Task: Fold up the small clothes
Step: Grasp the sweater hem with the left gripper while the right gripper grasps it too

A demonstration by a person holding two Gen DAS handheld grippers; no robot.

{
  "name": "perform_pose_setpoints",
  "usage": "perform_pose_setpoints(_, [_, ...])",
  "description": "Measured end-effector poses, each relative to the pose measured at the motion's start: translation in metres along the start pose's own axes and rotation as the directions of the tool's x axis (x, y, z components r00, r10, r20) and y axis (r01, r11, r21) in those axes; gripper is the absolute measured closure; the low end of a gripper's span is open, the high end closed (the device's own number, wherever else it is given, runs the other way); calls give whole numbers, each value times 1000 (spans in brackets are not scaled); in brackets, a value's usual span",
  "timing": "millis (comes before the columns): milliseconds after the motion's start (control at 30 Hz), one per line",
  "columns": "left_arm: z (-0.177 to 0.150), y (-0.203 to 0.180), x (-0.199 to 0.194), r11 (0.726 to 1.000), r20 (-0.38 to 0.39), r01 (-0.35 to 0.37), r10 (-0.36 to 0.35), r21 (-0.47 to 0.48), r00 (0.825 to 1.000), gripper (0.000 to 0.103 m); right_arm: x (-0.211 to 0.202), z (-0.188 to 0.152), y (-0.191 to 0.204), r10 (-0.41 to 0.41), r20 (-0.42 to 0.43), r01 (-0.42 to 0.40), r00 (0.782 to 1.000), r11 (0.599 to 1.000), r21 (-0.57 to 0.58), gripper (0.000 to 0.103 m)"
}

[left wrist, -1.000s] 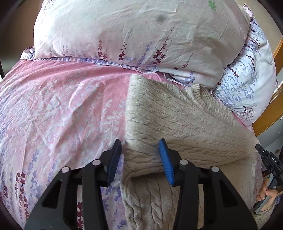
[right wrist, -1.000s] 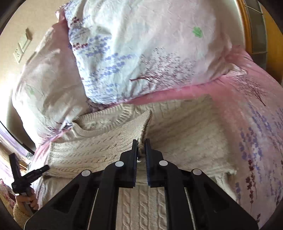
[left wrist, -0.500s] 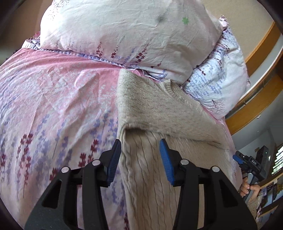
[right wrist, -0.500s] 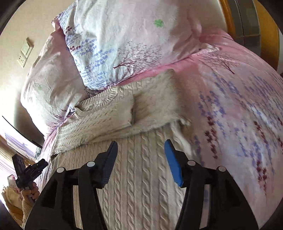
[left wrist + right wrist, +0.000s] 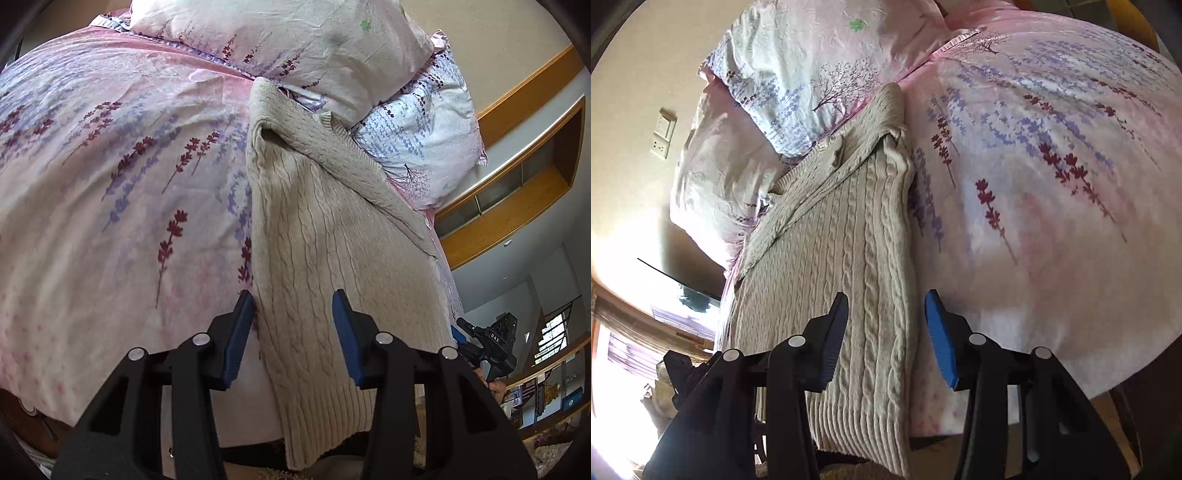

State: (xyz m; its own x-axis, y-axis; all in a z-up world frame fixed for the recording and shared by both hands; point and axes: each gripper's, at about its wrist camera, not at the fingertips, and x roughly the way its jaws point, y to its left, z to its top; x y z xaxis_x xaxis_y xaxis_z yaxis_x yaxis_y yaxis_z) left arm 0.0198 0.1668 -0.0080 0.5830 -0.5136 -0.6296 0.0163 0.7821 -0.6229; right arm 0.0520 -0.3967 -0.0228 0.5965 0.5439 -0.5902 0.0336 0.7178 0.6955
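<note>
Now sweater point(image 5: 325, 236) hem between each open claw's jaws, ungripped.

bright daylight, blown-out glare at lower left of right view; fisheye bending, dark vignetted corners

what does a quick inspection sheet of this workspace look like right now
surface: bed with pink floral duvet, wrinkled.
job's things: beige cable-knit sweater, sleeves folded in, ribbed hem hanging over the bed edge.
clutter: two floral pillows at the sweater's collar end.
grippers: left tongs open over the sweater's edge near the hem; right tongs open over the opposite edge; neither grips.
cables: nothing seen.
surroundings: wall switch, wooden shelving.
</note>
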Motion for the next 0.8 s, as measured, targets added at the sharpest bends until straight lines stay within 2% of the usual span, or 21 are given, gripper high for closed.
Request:
perform_pose_setpoints(67, [-10,-1,-3,1000,-5,27,-27,-13,1000,61,1,-10,1,43,-24,-43,999,999,1,60])
perform_pose_setpoints(133, [-21,-1,-6,998,-19,59,-59,-27,998,67,2,-20,3,91,-50,-91,995,996,-2,63])
perform_pose_setpoints(300, [-45,-3,-6,986,-49,143,-147,-81,988,76,6,-43,9,193,-106,-194,975,981,-5,71])
perform_pose_setpoints(433, [-50,-5,-4,984,-58,152,-158,-92,986,82,5,-51,13,200,-119,-204,973,979,-23,77])
perform_pose_setpoints(567, [-48,-10,-1,987,-65,139,-144,-76,987,92,-1,-51,20,189,-90,-195,978,978,-71,92])
perform_pose_setpoints(600, [-46,-12,-1,989,-63,133,-138,-64,988,95,-3,-50,22,184,-77,-190,980,978,-84,92])
perform_pose_setpoints(800, [-29,-22,-14,995,2,99,-99,13,995,97,-21,-39,38,148,47,-137,988,974,-180,95])
